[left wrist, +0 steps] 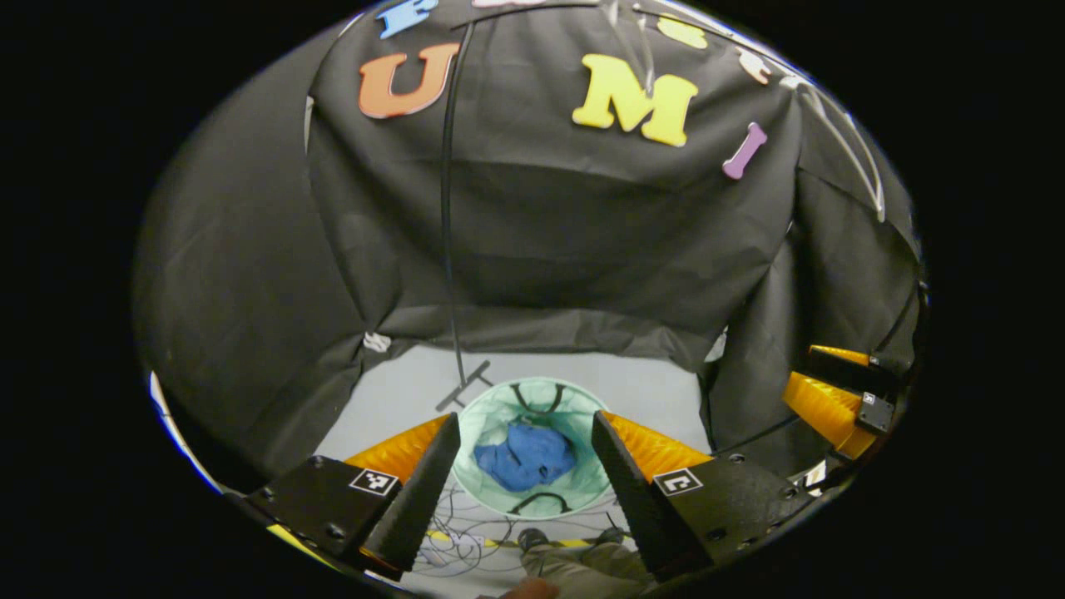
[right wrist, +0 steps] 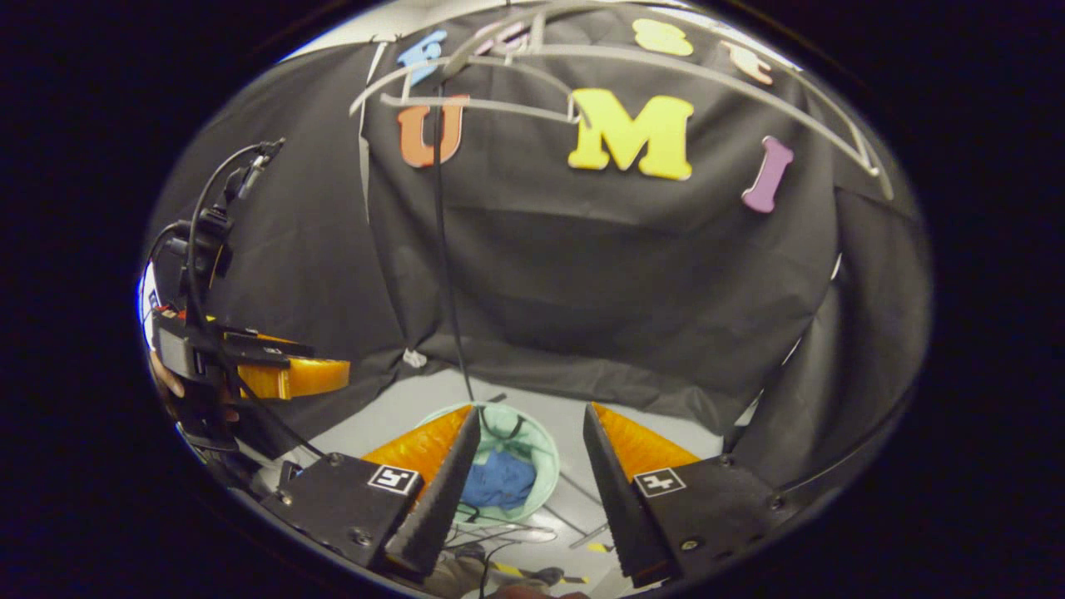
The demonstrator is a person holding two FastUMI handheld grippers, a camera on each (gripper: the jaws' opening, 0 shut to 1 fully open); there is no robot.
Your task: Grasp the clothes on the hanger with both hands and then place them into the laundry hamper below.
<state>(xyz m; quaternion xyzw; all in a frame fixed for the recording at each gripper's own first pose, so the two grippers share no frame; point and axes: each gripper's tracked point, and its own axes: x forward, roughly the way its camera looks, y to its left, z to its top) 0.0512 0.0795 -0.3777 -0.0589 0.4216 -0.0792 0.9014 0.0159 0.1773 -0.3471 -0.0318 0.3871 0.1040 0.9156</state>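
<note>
Hamper: we see blue clothes (left wrist: 526, 456) bundled inside the laundry hamper (left wrist: 482, 416).
Left hand-held gripper (left wrist: 524, 491): wide apart, holding nothing.
Right hand-held gripper (right wrist: 520, 491): wide apart, holding nothing.

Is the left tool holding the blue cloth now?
No, the left tool is open and empty, and the blue cloth lies in the hamper below.

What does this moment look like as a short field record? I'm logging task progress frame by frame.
clothes: blue garment lying bunched inside the hamper
hamper: pale green laundry hamper on the floor, open top, below both grippers
left gripper: open, holding nothing, above the hamper
right gripper: open, holding nothing, hamper seen between and left of its fingers
hanger: white hanger bare, high in the right gripper view
task state: garment appears already dropped in
</note>
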